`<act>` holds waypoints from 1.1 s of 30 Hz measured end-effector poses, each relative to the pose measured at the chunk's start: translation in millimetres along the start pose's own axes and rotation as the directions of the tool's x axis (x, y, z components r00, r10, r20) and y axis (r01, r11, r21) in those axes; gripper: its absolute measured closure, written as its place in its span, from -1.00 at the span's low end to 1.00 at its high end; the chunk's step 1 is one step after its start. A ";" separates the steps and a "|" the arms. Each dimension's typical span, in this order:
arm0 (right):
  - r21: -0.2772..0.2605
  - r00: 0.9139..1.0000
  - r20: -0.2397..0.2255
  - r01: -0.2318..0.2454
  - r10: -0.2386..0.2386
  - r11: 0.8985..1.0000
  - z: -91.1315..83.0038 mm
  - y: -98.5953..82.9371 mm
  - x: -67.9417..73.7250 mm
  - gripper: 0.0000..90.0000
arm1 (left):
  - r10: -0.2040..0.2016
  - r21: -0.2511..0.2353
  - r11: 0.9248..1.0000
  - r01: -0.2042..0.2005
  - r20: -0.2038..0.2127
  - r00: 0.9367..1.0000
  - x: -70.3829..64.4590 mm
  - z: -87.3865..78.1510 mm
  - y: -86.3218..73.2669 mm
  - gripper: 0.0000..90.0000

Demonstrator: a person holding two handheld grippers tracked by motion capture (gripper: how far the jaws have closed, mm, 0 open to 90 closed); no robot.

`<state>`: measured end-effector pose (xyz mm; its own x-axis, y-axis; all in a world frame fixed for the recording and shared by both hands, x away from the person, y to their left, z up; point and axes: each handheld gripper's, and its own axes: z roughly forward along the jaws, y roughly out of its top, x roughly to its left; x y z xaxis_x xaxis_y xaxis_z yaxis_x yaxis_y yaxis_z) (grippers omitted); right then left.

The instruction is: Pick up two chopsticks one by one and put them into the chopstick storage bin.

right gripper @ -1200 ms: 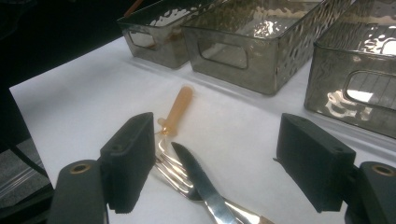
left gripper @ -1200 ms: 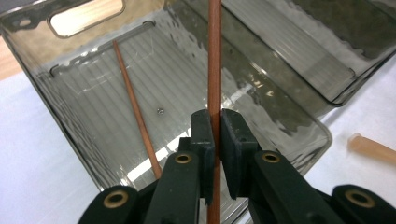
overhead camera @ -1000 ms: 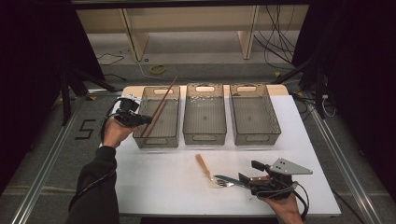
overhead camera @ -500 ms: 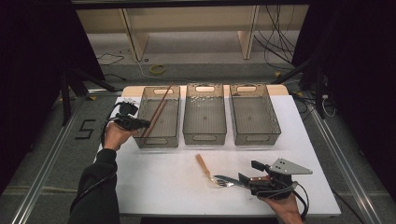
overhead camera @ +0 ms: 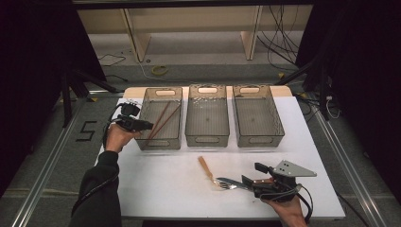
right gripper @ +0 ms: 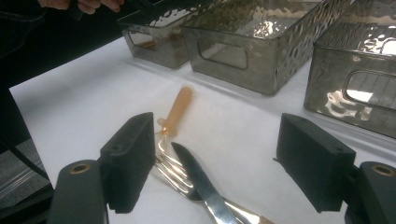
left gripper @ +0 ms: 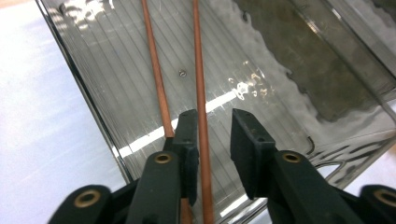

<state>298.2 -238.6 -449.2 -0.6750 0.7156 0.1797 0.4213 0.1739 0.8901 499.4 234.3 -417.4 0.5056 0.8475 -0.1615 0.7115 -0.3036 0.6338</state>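
A: Nearest the person, what is the right hand doing?

B: It rests low at the near edge of the white table (overhead camera: 156, 184), holding the right gripper (right gripper: 215, 163) level and pointed left. Its jaws are spread wide on either side of a steel table knife (right gripper: 203, 186) lying across a steel fork with a pale orange plastic handle (right gripper: 173, 116). Neither jaw grips anything.

A: And the left?

B: The left forearm, in a dark sleeve (overhead camera: 97, 189), reaches forward, the hand bent inward at the wrist. The left gripper (left gripper: 215, 140) points into the near left corner of the leftmost smoky transparent plastic bin (overhead camera: 144, 142). Its jaws are parted; one of the two thin reddish-brown chopsticks (left gripper: 198, 79) runs through the gap, beside one jaw, unclamped. Both chopsticks lie slanted inside that bin.

A: Farther out?

B: The middle bin (overhead camera: 207, 139) and the right bin (overhead camera: 257, 139) stand in the same row.
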 end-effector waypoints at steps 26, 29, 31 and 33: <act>0.069 1.000 0.011 0.002 -0.003 0.998 10.0 11.7 5.9 -0.36 | 0.107 -0.181 0.979 -0.092 0.078 0.991 -57.9 -28.2 -33.1 -0.36; 0.082 1.000 0.007 0.002 -0.003 0.997 12.3 13.8 6.3 -0.36 | 0.111 -0.212 0.973 -0.091 0.081 0.991 -63.6 -30.4 -39.1 -0.38; 0.090 1.000 0.005 0.010 -0.010 0.996 15.3 15.7 6.7 -0.36 | 0.111 -0.222 0.971 -0.088 0.093 0.989 -65.2 -32.7 -41.3 -0.39; 0.106 1.000 0.006 0.011 -0.012 0.994 18.3 17.2 7.5 -0.36 | 0.106 -0.246 0.966 -0.080 0.095 0.990 -67.6 -34.6 -44.2 -0.41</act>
<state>311.5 -217.8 -440.2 -0.6761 0.7177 0.1667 0.4757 0.2524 0.8426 416.9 205.4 -408.3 0.6221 0.7655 -0.1644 0.5269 -0.2540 0.8111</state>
